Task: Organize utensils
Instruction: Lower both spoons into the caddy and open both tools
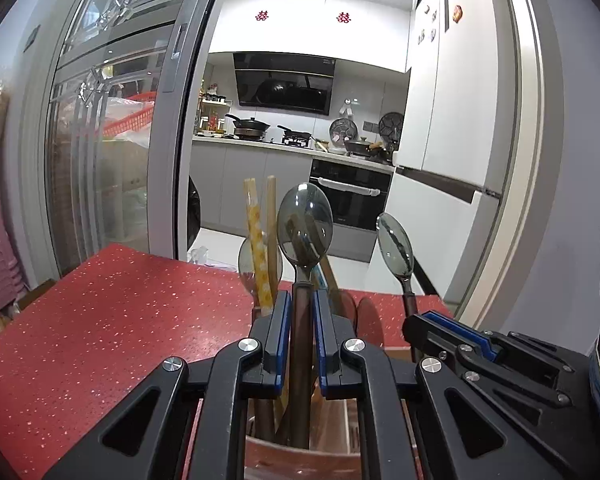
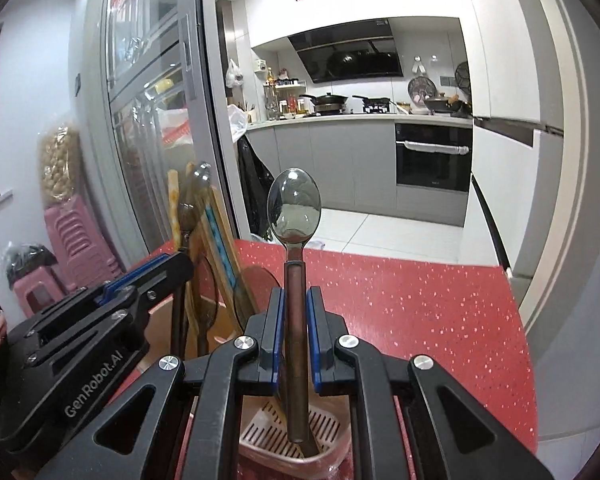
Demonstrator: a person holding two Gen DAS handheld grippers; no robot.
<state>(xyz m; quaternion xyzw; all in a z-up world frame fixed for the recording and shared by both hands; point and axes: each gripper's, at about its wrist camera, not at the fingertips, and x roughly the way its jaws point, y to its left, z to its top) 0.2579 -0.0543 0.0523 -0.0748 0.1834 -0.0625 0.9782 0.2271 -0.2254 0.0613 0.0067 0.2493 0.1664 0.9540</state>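
Each tongs (image 1: 302, 300) (image 2: 296, 300) grips an upright spoon (image 1: 305, 228) (image 2: 294, 208) by its handle.

A red speckled table (image 1: 112, 312) — on it a pink slotted utensil holder (image 2: 332, 454), holding upright utensils.

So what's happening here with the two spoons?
A person is sorting utensils on a red table with a handheld tool in each hand. The left tool is shut on the dark handle of a spoon, held upright over a holder that already has chopsticks and other utensils in it. The right tool is shut on a second spoon, its handle end down in a pink slotted compartment.
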